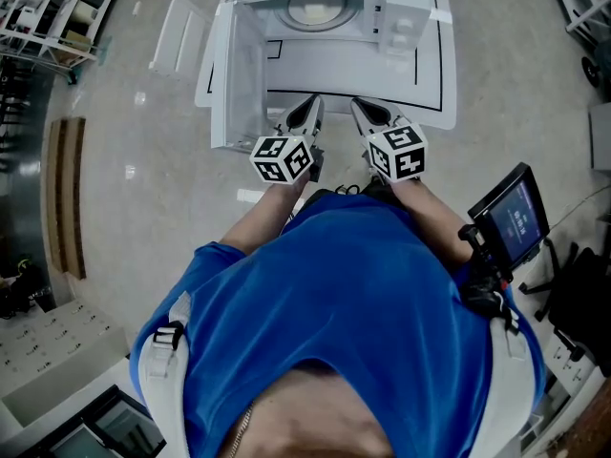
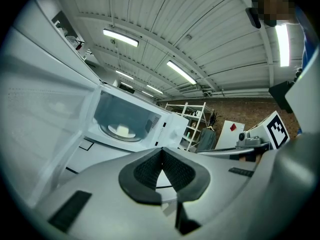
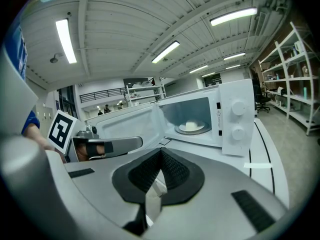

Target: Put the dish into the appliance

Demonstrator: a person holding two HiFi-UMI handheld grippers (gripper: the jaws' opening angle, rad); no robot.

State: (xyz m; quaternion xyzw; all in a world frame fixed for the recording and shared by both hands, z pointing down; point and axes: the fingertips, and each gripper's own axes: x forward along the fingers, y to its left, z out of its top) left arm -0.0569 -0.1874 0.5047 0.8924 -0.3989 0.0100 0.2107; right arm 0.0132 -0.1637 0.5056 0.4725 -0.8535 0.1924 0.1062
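Dish (image 3: 191, 126) indistinct inside microwave (image 3: 235, 119); left hand-held gripper (image 2: 161, 154), right hand-held gripper (image 3: 160, 154) pressed together.

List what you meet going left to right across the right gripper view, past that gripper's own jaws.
left gripper → white dish → microwave control panel → metal shelving

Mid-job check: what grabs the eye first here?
A white microwave stands at the top of the head view, its door swung open to the left and a pale dish inside. Just below it, the left claw and right claw sit side by side, both shut and empty.
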